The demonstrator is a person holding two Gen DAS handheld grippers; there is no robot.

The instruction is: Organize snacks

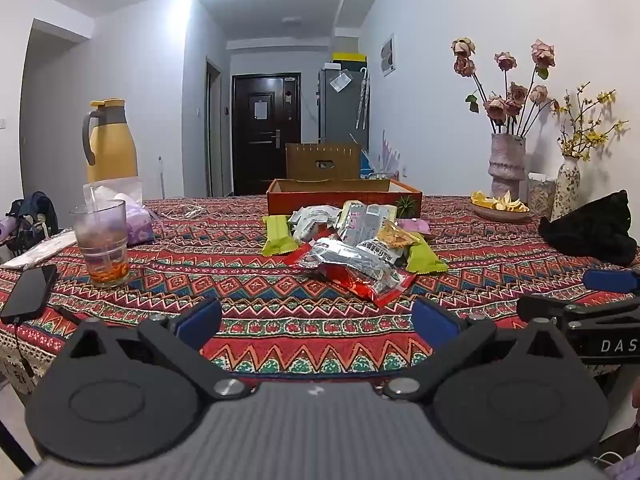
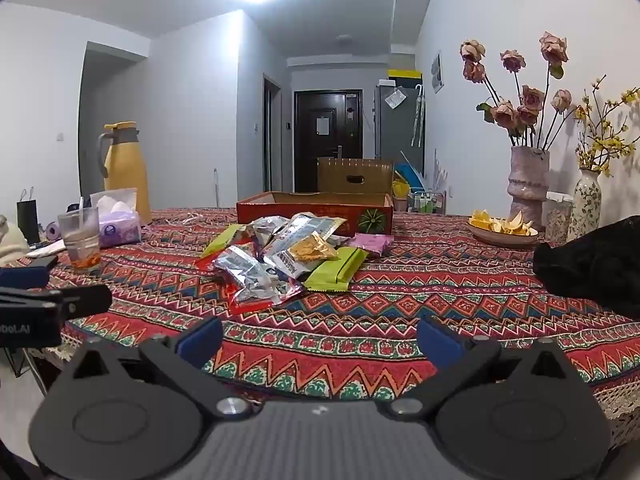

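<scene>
We see a loose heap of snack packets (image 1: 352,244) lying on the table's woven cloth (image 1: 248,292), a busy weave of red, green and blue zigzag bands with a pale lace hem. The packets are crinkled foil and glossy film: we count two flat lime-green bars (image 2: 338,270), at least three silvery pouches, one small yellow bag (image 2: 312,249) and one pink sachet (image 2: 370,243) (some lie overlapped, so the count is rough). Just behind the heap sits a shallow red cardboard tray (image 1: 344,196), open-topped, and beyond it a taller brown carton (image 1: 322,160).

Our left gripper (image 1: 316,320) hovers near the table's front edge, its blue-padded fingers spread wide with nothing between them. The right gripper (image 2: 320,338) is likewise spread and empty, well short of the snacks.

To the left stand one ribbed glass cup (image 1: 102,240), one yellow jug (image 1: 110,140) and one tissue pack (image 2: 118,220); a dark phone (image 1: 28,294) lies flat. To the right are two vases (image 2: 528,184), a dish of peels (image 2: 504,228) and a black cloth (image 2: 592,264). The walls are white, with a dark door (image 1: 266,124) at the far end.
</scene>
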